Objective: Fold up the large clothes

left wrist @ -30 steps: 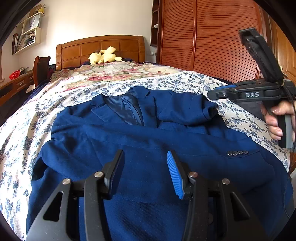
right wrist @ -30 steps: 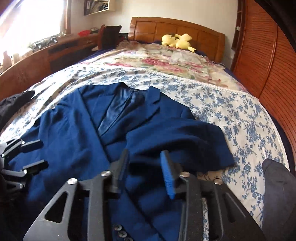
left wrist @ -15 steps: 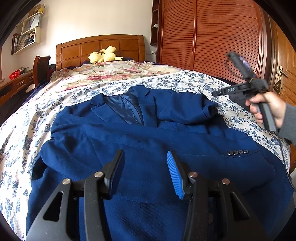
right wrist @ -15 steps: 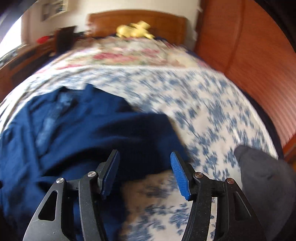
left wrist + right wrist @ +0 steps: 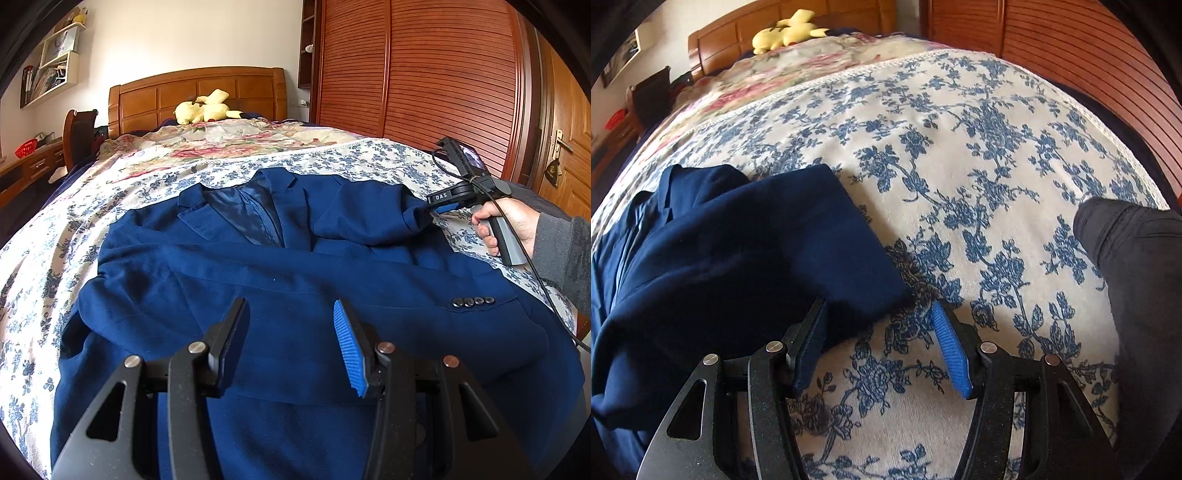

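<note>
L hand-held gripper [image 5: 290, 347] sits low over the jacket [image 5: 295, 295], jaws parted w/ nothing between them, pads clear of the cloth. Jacket is navy, laid front-up across the bed [image 5: 110, 192] on the blue-floral cover, lapels and shiny lining showing toward the far end. One sleeve lies across the chest w/ 4 cuff buttons [image 5: 473, 301] near the right edge. The other sleeve [image 5: 369, 214] is folded in over the upper chest, its cuff end pointing right.

R hand-held gripper [image 5: 430, 212] is at that cuff, held by a hand [image 5: 506, 221] in a grey sleeve. From its own cam, R gripper [image 5: 877, 325] has jaws spread, having just widened; cuff corner [image 5: 879, 291] lies between the fingers, left pad at the cloth edge, blue right pad [image 5: 951, 354] over bare cover, not pinching. Dark grey cloth [image 5: 1126, 258] lies on the bed to the right.

Further back: pink-floral quilt [image 5: 221, 144], yellow plush [image 5: 205, 107] against the wooden headboard [image 5: 166, 92], slatted wardrobe [image 5: 424, 74] on the right.
</note>
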Demonstrator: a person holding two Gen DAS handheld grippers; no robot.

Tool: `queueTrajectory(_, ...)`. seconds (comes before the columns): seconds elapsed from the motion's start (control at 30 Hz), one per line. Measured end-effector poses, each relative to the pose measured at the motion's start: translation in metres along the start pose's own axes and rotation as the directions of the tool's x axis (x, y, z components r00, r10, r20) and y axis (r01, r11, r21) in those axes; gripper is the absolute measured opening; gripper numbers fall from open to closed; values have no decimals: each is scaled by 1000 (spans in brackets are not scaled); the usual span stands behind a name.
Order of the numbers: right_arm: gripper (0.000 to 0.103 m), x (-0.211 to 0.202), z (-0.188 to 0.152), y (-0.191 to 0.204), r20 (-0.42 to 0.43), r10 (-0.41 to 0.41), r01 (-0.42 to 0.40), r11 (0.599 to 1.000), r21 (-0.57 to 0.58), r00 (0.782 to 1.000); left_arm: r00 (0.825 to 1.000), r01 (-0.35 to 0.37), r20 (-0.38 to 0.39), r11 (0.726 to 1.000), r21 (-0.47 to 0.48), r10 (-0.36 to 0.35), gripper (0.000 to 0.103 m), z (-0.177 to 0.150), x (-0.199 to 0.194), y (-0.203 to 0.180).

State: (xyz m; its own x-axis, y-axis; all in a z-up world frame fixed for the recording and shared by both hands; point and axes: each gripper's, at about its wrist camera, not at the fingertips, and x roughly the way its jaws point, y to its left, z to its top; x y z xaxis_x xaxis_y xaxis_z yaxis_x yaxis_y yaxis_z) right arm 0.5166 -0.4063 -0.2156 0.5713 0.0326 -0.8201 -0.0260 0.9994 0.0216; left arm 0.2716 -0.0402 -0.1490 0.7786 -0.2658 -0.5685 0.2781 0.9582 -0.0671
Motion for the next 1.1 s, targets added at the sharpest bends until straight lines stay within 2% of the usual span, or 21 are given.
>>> queueTrajectory(0.07, 42, 1, 2, 8, -1, 15, -15, 999, -39, 1000, 1000, 0, -2, 1000, 3, 0, 46, 0, 0, 0)
queueTrajectory(0.1, 38, 1, 3, 13, -2, 14, -14, 998, -63, 1000, 1000, -1, -3, 1000, 6, 1, 46, 0, 0, -1)
queueTrajectory(0.13, 19, 1, 3, 17, -2, 26, -26, 997, -78, 1000, 1000, -2, -3, 1000, 8, 2, 46, -1, -1, -1)
queueTrajectory(0.17, 12, -2, 3, 22, -3, 66, -66, 993, -94, 998, 1000, -5, -2, 1000, 11, 5, 46, -1, -1, -2)
queueTrajectory(0.23, 9, -11, 3, 33, 28, 76, -71, 988, -137, 997, 1000, -9, 1, 1000, 12, 9, 46, -2, -3, -2)
queueTrajectory(0.37, 8, -45, 1, 53, 113, 111, -87, 976, -197, 987, 1000, -8, -1, 1000, 5, 8, 46, -3, -11, -2)
queueTrajectory(0.57, 7, -113, 3, 95, 206, 209, -147, 949, -279, 956, 1000, -18, 19, 1000, 12, 18, 46, -5, -35, 0)
queueTrajectory(0.67, 7, -150, -1, 127, 228, 286, -197, 917, -348, 931, 1000, -14, 24, 1000, -3, 14, 46, -7, -50, 5)
queueTrajectory(0.87, 7, -210, -28, 187, 230, 436, -302, 840, -450, 870, 997, -51, 61, 999, -16, 52, 46, -11, -83, 21)
queueTrajectory(1.1, 7, -267, -55, 239, 239, 546, -355, 760, -544, 803, 989, -117, 87, 991, -65, 122, 46, -20, -116, 54)
